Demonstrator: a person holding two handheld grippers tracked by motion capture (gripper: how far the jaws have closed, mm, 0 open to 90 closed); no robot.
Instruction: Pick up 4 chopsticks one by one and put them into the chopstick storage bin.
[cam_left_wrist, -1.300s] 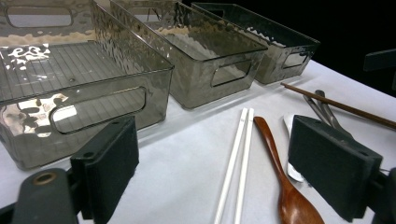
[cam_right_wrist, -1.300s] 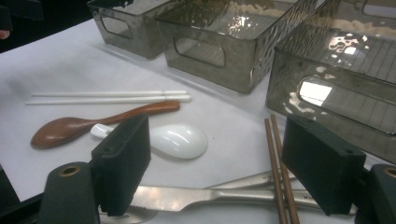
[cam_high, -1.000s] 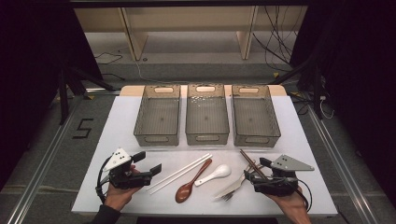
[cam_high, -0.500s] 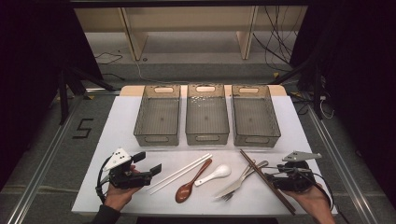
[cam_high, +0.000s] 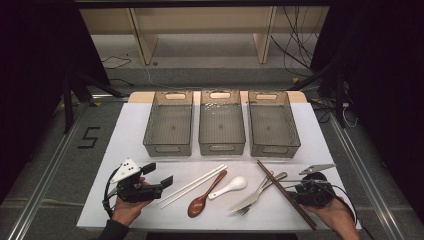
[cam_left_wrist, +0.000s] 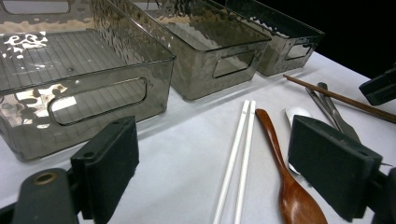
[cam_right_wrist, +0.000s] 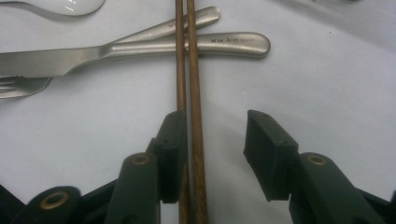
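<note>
Right gripper (cam_right_wrist: 212, 140) at the near right corner of the desk (cam_high: 320, 135), fingers (cam_right_wrist: 173, 144) spread, set over the brown wooden chopsticks (cam_right_wrist: 189, 70). In the right gripper view the pair runs straight up between the fingers: one stick lies against the inner face of the left-hand finger, the other just beside it, while the opposite finger stands well apart from both (nothing is pinched). Farther along, the chopsticks cross over the handles of a steel knife (cam_right_wrist: 140, 49) and a steel fork (cam_right_wrist: 18, 86), which lie on the white desk surface; the bowl of a white ceramic spoon (cam_right_wrist: 70, 5) shows at the upper edge.

In the high view the brown chopsticks (cam_high: 285, 192) lie diagonally, from just in front of the right-hand bin down to the near edge of the desk, with the right gripper (cam_high: 311, 192) at their near half.

Left gripper (cam_high: 150, 184) held at the near left of the desk, fingers (cam_left_wrist: 109, 161) spread wide and holding nothing. Ahead of it lie a pair of white chopsticks (cam_left_wrist: 240, 154) and, just beside them, a brown wooden spoon (cam_left_wrist: 285, 182).

Three smoky transparent bins (cam_high: 221, 125) stand side by side across the far half of the desk.
</note>
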